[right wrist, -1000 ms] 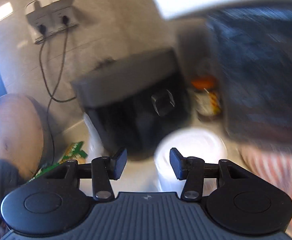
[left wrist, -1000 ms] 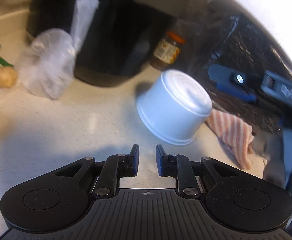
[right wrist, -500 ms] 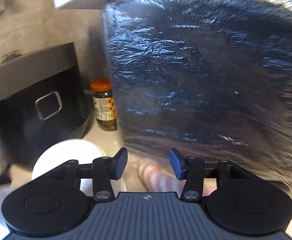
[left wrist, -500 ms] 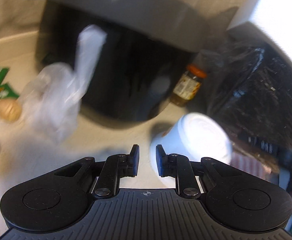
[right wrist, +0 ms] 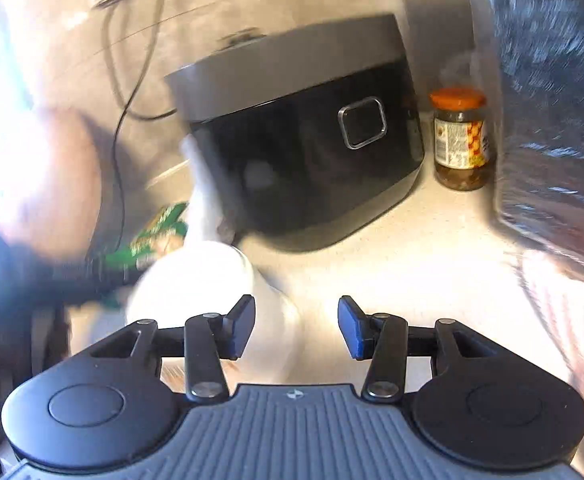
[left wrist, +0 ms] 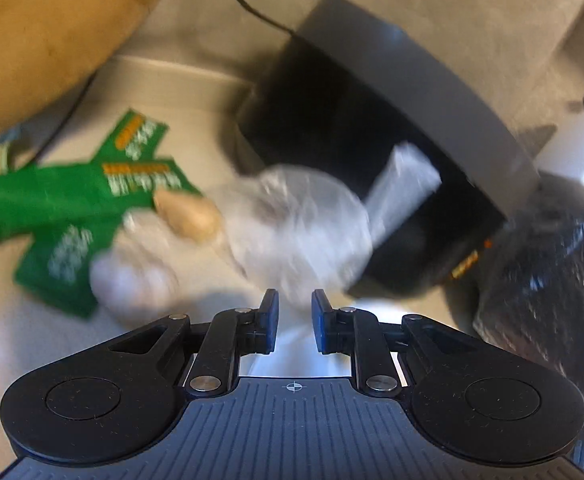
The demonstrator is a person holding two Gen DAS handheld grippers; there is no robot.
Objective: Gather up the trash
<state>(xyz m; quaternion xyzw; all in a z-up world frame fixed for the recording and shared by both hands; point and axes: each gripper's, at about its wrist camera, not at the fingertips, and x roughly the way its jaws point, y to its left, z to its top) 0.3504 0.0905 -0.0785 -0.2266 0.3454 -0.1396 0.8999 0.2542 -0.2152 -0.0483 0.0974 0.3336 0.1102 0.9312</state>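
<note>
My left gripper (left wrist: 295,305) hangs over the counter with a narrow gap between its jaws and nothing in them. Just beyond its tips lies a crumpled clear plastic bag (left wrist: 296,220). Left of the bag are green wrappers (left wrist: 72,196), a tan ginger piece (left wrist: 190,216) and a blurred white lump (left wrist: 132,276). My right gripper (right wrist: 296,320) is open and empty. An upturned white cup (right wrist: 196,280) sits just beyond its left finger (right wrist: 242,320). A black trash bag (right wrist: 552,100) fills the right of that view and shows again in the left wrist view (left wrist: 552,280).
A black rice cooker (right wrist: 312,152) stands at the back of the counter, its cord running up the wall. An orange-lidded jar (right wrist: 460,140) stands between the cooker and the bag. A striped cloth (right wrist: 564,320) lies at the right. A brown rounded object (left wrist: 52,20) looms at the upper left.
My left gripper swung left, away from the white cup and toward the plastic bag and green wrappers. My right gripper swung from the black bag back to the cooker and cup. Both jaws kept their gaps.
</note>
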